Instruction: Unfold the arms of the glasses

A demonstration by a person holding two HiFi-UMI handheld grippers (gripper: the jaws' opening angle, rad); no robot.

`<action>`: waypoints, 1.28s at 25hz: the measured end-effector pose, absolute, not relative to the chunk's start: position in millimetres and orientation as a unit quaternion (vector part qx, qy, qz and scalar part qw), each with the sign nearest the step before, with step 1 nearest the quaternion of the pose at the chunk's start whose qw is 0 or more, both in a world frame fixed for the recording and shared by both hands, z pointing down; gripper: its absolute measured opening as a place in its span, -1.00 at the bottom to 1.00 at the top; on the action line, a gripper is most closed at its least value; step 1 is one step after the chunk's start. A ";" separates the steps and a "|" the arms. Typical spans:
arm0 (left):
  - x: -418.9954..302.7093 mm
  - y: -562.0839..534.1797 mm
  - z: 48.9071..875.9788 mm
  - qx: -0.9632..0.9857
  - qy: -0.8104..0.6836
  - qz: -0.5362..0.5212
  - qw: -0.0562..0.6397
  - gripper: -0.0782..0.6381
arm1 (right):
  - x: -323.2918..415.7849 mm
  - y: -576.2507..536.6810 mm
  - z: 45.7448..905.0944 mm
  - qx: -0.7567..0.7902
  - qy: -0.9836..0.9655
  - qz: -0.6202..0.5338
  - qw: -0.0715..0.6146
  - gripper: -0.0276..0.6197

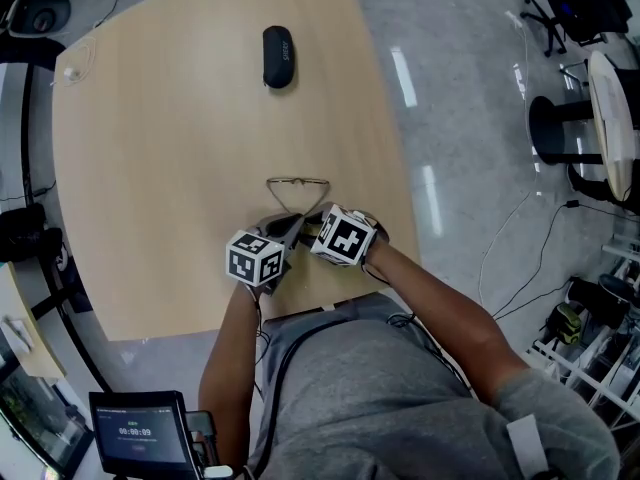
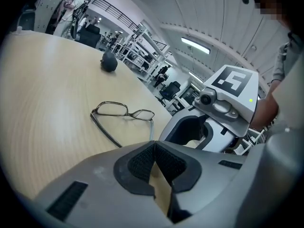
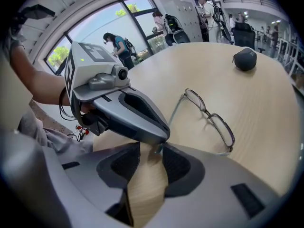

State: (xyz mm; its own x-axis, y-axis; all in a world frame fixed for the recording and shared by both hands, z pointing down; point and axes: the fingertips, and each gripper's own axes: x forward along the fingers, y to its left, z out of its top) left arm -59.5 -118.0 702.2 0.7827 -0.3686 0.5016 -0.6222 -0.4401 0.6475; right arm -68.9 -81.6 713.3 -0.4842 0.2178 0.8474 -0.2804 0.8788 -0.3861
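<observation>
Tablet (image 1: 138, 436) timer reads 00:00:09 (case (image 1: 278, 56) print illegible).

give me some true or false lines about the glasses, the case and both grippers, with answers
1. The glasses case lies on the table beyond the glasses. True.
2. The glasses sit inside the glasses case. False: they lie on the bare table.
3. The jaws of the right gripper are shut. False: they stand apart, with bare table between them.
4. The jaws of the left gripper are together. True: one arm of the glasses runs into them.
5. The glasses case lies open. False: it is closed.
</observation>
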 end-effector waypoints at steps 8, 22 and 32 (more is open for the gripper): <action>-98.5 -134.6 671.8 0.867 -0.299 0.231 0.325 -0.76 | -58.5 -93.4 691.0 0.002 -0.837 0.205 0.507 -0.46; -72.6 -102.4 727.9 0.826 0.011 0.563 0.008 -0.76 | -74.3 -73.9 725.2 -0.114 -0.786 0.028 0.607 -0.26; -76.2 -102.2 727.3 0.830 -0.011 0.557 0.039 -0.76 | -48.8 -68.0 725.1 -0.134 -0.768 0.039 0.626 -0.26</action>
State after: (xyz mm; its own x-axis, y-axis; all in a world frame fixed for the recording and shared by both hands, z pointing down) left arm -76.2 -102.2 727.3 0.3798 0.0255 0.9247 -0.0619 -0.9967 0.0530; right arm -48.8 -68.0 725.1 -0.1814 0.2550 0.9498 0.1571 0.9609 -0.2280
